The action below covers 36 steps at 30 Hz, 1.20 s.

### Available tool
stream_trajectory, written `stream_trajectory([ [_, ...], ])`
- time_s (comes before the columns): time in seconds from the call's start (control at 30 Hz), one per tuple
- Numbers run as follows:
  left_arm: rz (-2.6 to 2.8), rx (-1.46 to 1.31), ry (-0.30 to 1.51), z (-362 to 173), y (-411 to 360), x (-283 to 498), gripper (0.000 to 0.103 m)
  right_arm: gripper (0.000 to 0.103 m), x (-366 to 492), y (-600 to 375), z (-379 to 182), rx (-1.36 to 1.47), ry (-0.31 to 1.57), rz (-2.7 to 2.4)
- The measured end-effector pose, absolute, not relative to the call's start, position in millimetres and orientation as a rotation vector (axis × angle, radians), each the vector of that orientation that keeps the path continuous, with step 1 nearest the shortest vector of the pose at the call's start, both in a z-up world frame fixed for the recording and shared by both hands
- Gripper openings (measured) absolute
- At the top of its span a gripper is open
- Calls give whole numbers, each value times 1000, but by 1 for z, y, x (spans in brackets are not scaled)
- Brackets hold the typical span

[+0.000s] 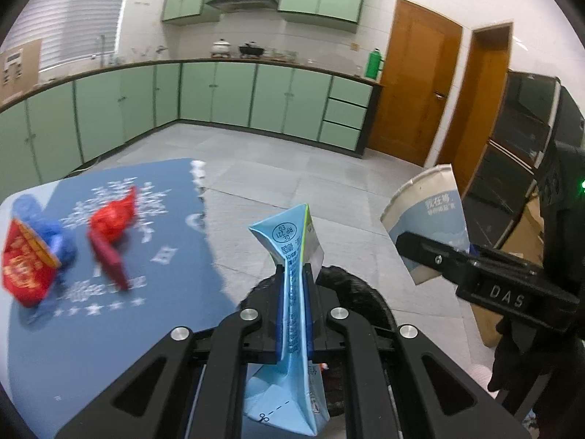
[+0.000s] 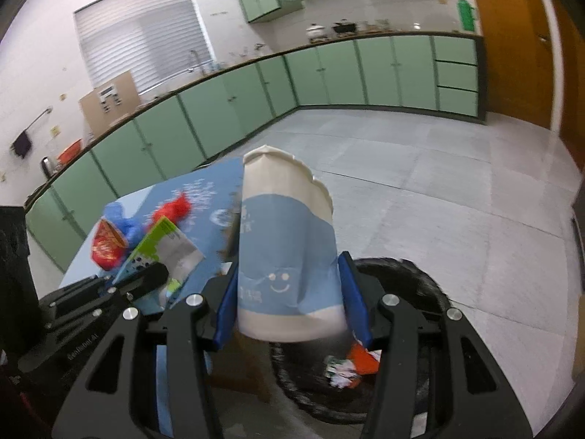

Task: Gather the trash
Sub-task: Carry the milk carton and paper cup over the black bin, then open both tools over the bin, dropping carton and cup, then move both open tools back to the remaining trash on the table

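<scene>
My left gripper [image 1: 295, 270] is shut on a flattened light-blue drink carton [image 1: 292, 234], held upright over the rim of a black-lined trash bin [image 1: 356, 281]. My right gripper [image 2: 289, 272] is shut on a blue-and-white paper cup [image 2: 285, 226] with a torn rim, above the same bin [image 2: 420, 274], which holds some wrappers [image 2: 347, 364]. The left wrist view shows the cup [image 1: 427, 216] at the right. In the right wrist view the left gripper [image 2: 153, 276] and its carton [image 2: 164, 248] are at the left.
Left of the bin, a table with a blue cloth [image 1: 164, 256] carries two red wrappers [image 1: 113, 219] [image 1: 25, 270] and a crumpled blue piece [image 1: 58, 237]. Green kitchen cabinets [image 1: 219, 91] line the far walls. Wooden doors [image 1: 413, 84] and a cardboard box [image 1: 519, 234] stand at the right.
</scene>
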<state>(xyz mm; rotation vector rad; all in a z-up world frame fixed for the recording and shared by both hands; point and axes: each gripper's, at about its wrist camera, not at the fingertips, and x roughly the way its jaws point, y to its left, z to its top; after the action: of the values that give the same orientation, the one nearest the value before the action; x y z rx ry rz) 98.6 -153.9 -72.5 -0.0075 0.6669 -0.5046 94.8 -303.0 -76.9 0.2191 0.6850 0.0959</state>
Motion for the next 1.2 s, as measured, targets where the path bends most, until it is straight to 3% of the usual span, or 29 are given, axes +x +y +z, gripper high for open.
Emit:
stream_trajectory([
  [0.47, -524, 42, 689, -99, -228, 134, 9, 53, 105, -359, -131, 245, 757, -39],
  [0.53, -527, 46, 700, -102, -232, 138, 12, 58, 107, -359, -136, 229, 775, -49],
  [0.6, -521, 39, 701, -103, -232, 141, 41, 65, 109, -359, -139, 217, 771, -72],
  [0.63, -514, 30, 695, -102, -229, 142, 43, 66, 109, -359, -139, 219, 768, -80],
  [0.87, -494, 9, 659, -86, -208, 139, 46, 78, 104, -356, -126, 222, 716, -98],
  [1.2, -357, -22, 592, -58, -124, 135, 49, 83, 117, -295, -83, 190, 636, 25],
])
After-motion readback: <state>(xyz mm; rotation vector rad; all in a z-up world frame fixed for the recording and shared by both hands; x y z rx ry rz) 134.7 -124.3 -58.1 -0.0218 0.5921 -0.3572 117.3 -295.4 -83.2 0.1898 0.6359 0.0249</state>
